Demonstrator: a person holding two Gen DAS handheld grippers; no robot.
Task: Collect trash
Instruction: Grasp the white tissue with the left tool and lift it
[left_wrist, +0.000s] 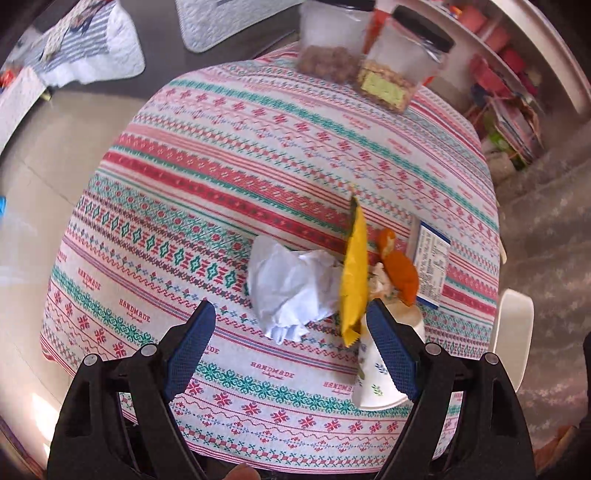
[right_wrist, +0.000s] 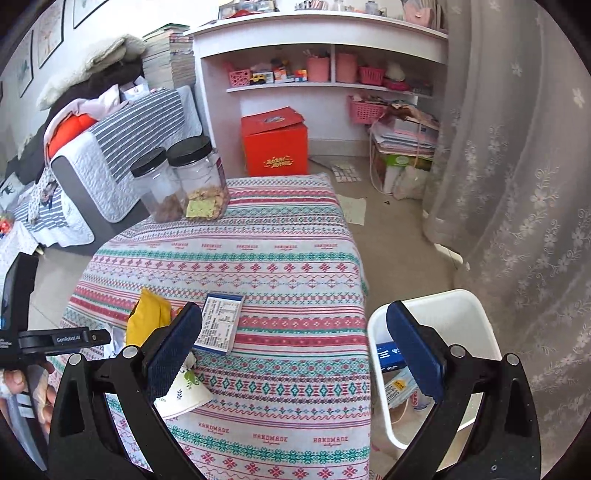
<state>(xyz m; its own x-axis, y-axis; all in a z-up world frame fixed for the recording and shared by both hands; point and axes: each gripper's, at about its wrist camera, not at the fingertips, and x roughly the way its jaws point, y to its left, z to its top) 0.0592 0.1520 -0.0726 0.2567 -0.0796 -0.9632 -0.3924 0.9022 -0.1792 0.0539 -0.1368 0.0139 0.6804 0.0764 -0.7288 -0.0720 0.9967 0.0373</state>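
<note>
Trash lies on the patterned tablecloth: a crumpled white paper, a yellow wrapper standing on edge, orange peel, a tipped white paper cup and a small blue-edged carton. My left gripper is open above the paper and wrapper, holding nothing. My right gripper is open and empty above the table's right edge. The carton, the wrapper and the cup lie by its left finger. A white bin stands beside the table with packets inside.
Two black-lidded jars stand at the table's far corner. A red box, pink shelves and stacked papers are beyond. A lace curtain hangs at the right. A couch with blankets is at the left.
</note>
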